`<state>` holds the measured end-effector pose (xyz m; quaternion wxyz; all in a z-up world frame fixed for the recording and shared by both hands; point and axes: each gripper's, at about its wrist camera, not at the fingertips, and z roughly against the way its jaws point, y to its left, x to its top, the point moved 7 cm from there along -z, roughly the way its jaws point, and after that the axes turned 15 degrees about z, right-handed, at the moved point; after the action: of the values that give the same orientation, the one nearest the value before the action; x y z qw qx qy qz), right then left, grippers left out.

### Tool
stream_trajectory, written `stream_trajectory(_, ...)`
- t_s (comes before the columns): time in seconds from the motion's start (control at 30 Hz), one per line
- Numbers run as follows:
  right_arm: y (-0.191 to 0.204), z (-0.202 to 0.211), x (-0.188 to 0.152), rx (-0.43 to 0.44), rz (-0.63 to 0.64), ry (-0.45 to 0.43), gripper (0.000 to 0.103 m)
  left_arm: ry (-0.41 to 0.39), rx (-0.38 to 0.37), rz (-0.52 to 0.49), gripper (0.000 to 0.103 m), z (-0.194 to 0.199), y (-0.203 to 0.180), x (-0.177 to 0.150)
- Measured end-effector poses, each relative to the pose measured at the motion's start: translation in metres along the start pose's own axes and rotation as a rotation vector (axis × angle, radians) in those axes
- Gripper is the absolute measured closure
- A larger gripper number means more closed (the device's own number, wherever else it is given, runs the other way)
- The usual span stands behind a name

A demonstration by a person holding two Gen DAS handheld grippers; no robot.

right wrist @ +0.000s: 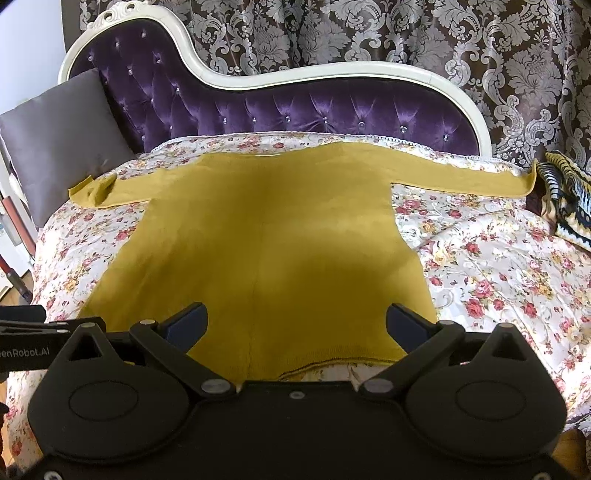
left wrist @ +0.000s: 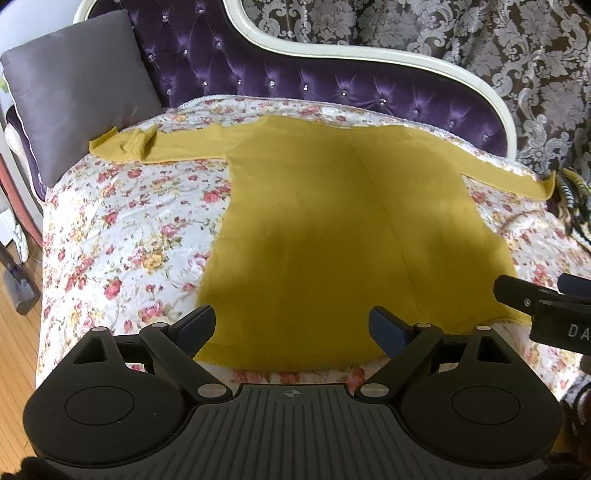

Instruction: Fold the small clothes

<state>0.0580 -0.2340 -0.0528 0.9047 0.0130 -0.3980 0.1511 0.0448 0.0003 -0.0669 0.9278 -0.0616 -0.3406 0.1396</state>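
Both grippers sit right at the near hem of the mustard sweater (left wrist: 332, 229), nothing in either of them. Left gripper (left wrist: 291, 325) has its fingers (left wrist: 197, 325) spread wide over the hem's left part, and the right gripper (right wrist: 295, 321) is spread just as wide over the hem's right part. You can also spot the right one poking in at the edge of the left wrist view, just above the sweater's bottom right corner.

Sweater itself is laid out flat on the floral bedspread (right wrist: 498, 266), hem toward the cameras, neckline toward the purple tufted headboard (right wrist: 295, 107). Both sleeves stick straight out to the sides. The left sleeve's cuff (left wrist: 125, 146) is a bit bunched and ends next to the grey pillow (left wrist: 81, 85). The right sleeve's cuff (right wrist: 526, 184) reaches the far edge of the bedspread, next to a striped cushion (right wrist: 569, 199). Patterned damask curtain (right wrist: 406, 33) behind the headboard.
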Motion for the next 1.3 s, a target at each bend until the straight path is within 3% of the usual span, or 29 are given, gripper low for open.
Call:
stream_trajectory(0.5, 0.002, -0.003, -0.004, 0.023, -0.005, 0.06, 0.001, 0.048, 0.001, -0.002, 0.012, 0.001, 0.001, -0.006)
stream_trajectory(0.67, -0.005, -0.019, -0.007, 0.098, -0.048, 0.18, 0.001, 0.062, 0.02, -0.032, 0.012, -0.003, 0.0, -0.004)
stream_trajectory(0.87, -0.036, -0.035, -0.001, 0.233, -0.15, 0.267, 0.001, 0.058, 0.115, -0.198, 0.013, -0.013, -0.01, 0.014)
stream_trajectory(0.97, -0.065, -0.045, 0.013, 0.247, -0.217, 0.281, 0.001, 0.031, 0.086, -0.213, 0.013, -0.02, -0.018, 0.033)
stream_trajectory(1.03, -0.089, -0.051, 0.026, 0.206, -0.216, 0.261, 0.001, 0.031, 0.04, -0.18, 0.013, -0.029, -0.022, 0.049)
stream_trajectory(1.1, -0.117, -0.057, 0.042, 0.1, -0.17, 0.195, 0.001, 0.014, 0.006, -0.14, 0.013, -0.041, -0.027, 0.068)
stream_trajectory(1.23, -0.18, -0.086, 0.067, -0.123, -0.074, 0.105, 0.001, -0.033, 0.001, -0.086, 0.013, -0.077, -0.037, 0.103)
stream_trajectory(1.3, -0.211, -0.11, 0.068, -0.225, -0.058, 0.129, 0.004, -0.038, 0.014, -0.072, 0.013, -0.097, -0.041, 0.115)
